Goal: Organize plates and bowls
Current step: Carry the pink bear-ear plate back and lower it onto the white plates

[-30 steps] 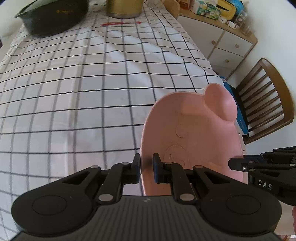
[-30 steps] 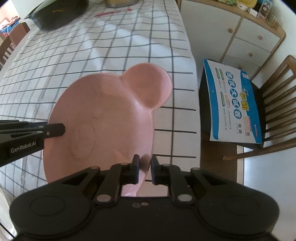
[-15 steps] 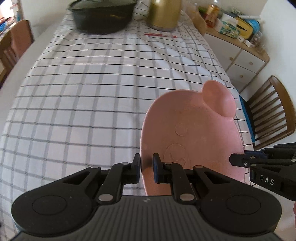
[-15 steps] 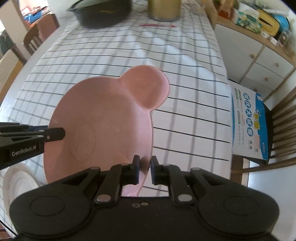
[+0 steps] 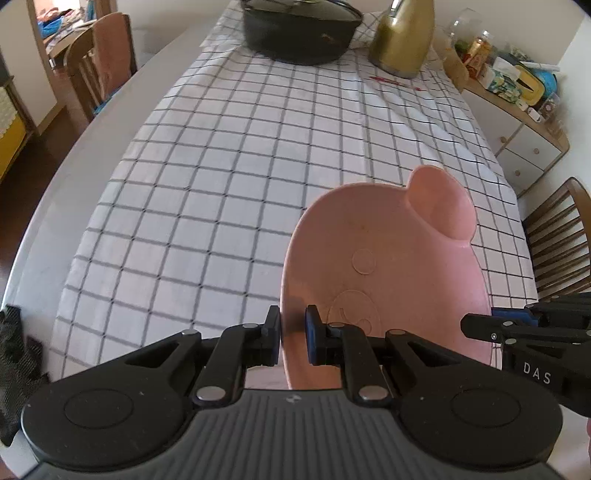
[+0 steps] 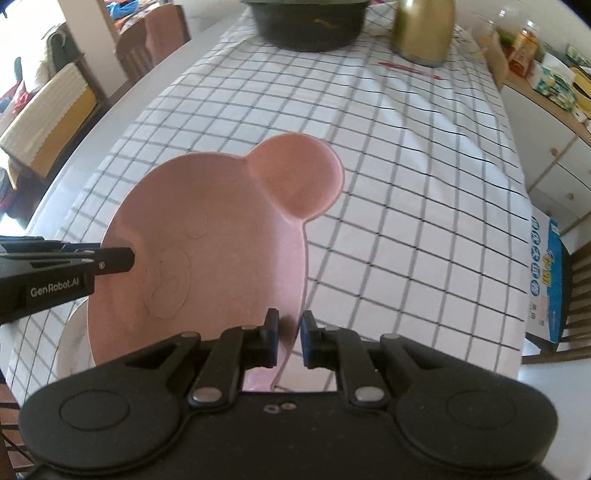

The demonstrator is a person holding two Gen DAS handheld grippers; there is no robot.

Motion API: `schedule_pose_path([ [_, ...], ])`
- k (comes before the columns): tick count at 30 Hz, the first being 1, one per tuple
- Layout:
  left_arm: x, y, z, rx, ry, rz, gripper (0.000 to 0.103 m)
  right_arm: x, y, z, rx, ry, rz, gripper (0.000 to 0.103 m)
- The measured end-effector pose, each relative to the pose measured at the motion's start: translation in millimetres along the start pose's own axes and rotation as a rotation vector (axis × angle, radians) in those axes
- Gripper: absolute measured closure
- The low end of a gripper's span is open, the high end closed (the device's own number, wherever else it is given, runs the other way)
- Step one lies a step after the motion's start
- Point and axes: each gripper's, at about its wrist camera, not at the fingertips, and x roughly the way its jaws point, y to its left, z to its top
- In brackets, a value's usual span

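Note:
A pink bear-shaped plate [image 5: 384,258] with a round ear hangs above the checked tablecloth [image 5: 240,158], held between both grippers. My left gripper [image 5: 292,334] is shut on the plate's left rim. My right gripper [image 6: 289,341] is shut on the right rim of the same pink plate [image 6: 207,236]. Each gripper shows in the other's view at the plate's far edge. Below the plate's left side in the right wrist view, part of a white dish [image 6: 72,343] shows; the rest is hidden.
A black lidded pot [image 5: 299,29] and a gold kettle [image 5: 400,37] stand at the far end of the table, with a red pen [image 5: 395,82] nearby. Wooden chairs [image 5: 99,62] flank the table. A cabinet [image 5: 524,136] and a blue-white box [image 6: 546,280] lie to the right.
Both grippers have carried the pink plate back and leftward and lifted it; more of the table's left edge and the far pot has come into view, and a white dish appeared beneath.

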Motion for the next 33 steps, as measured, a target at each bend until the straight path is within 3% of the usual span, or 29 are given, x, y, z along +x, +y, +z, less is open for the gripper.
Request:
schedule_pose_path([
  [19,-18,70,-59,-0.1,0.044,0.034,0.09,9,77,-28,-0.094,0.062,0.055,0.093],
  [33,2,80,-86,-0.122,0.101,0.022,0.09,30,87,-51,-0.103,0.135,0.068,0.093],
])
